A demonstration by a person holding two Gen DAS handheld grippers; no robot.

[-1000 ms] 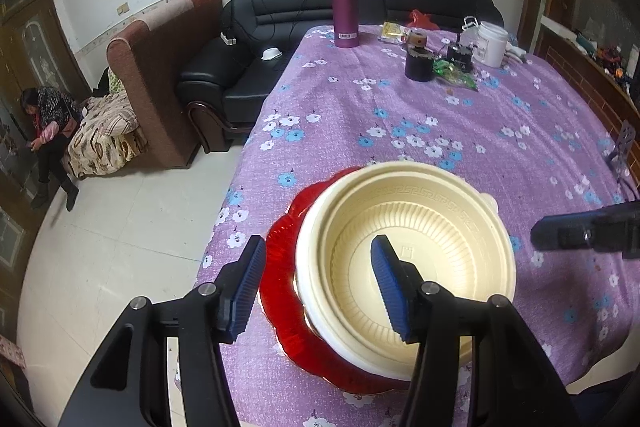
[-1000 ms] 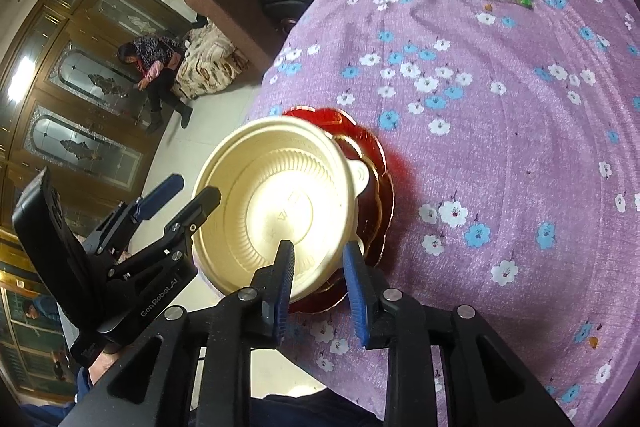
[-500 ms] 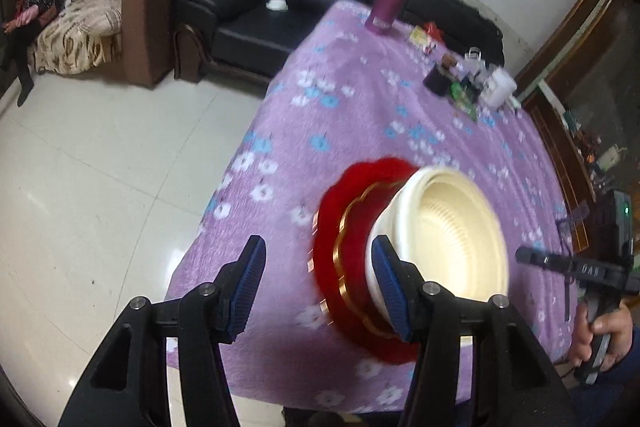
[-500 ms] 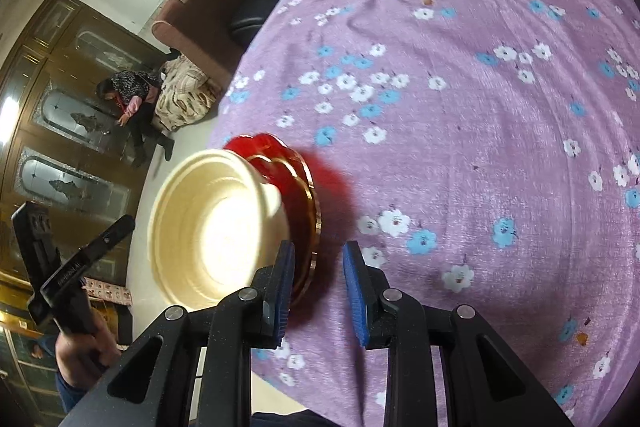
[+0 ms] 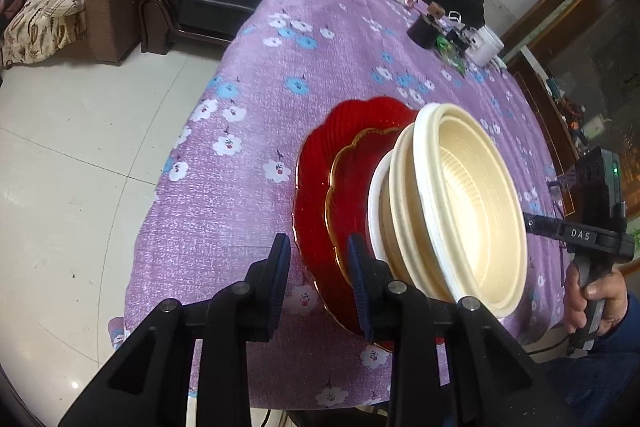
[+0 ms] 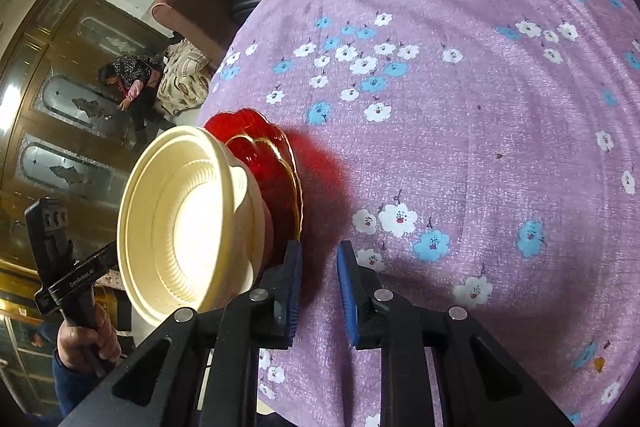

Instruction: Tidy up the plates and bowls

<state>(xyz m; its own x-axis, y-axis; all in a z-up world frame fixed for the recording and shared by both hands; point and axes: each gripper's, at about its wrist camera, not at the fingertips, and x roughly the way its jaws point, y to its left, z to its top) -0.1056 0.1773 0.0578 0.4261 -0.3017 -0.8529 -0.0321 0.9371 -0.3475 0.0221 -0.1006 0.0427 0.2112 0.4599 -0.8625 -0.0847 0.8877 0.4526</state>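
Bowls (image 5: 460, 211) are ribbed cream plastic, nested and sitting on a stack of glossy scalloped red plates (image 5: 320, 179), one gold-rimmed, near the edge of the purple floral tablecloth (image 6: 460, 87). Left gripper (image 5: 318, 269) is spread open with its blue ridged pads straddling the red plates' rim, not squeezing. Right gripper (image 6: 318, 291) is open too, empty, just beside the stack.

Nested cream bowls (image 5: 460, 203) sit upright on two stacked red scalloped plates (image 5: 320, 183), the smaller gold-rimmed, near the tabletop (image 5: 280, 75) edge.
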